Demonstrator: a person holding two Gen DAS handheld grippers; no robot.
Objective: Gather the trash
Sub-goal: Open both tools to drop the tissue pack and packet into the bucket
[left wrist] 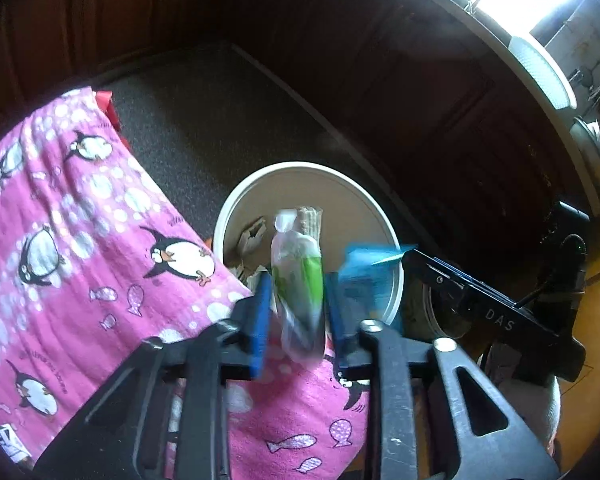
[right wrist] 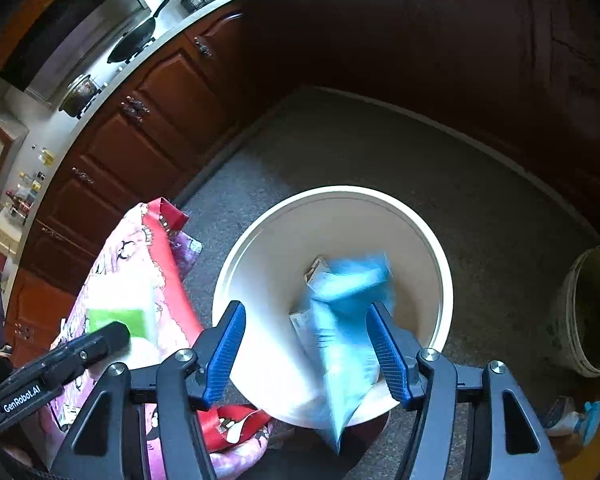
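A white bin (left wrist: 300, 168) stands on the floor with paper scraps in it. My left gripper (left wrist: 298, 292) hangs over its near rim. A green and white plastic wrapper (left wrist: 296, 252) is blurred between the blue pads, and a narrow gap shows on each side of it, so the gripper is open. My right gripper (right wrist: 306, 306) is over the same bin (right wrist: 340, 190), jaws wide apart. A blurred blue packet (right wrist: 340, 320) hangs by the right-hand pad only, free of the other. That blue packet (left wrist: 364, 276) also shows in the left wrist view.
A pink penguin-print cloth (left wrist: 80, 220) over a red-edged surface lies just left of the bin. A dirty grey bucket (right wrist: 588, 312) stands on the floor to the right. Dark wooden cabinets (right wrist: 160, 100) run behind, above grey flooring (right wrist: 380, 140).
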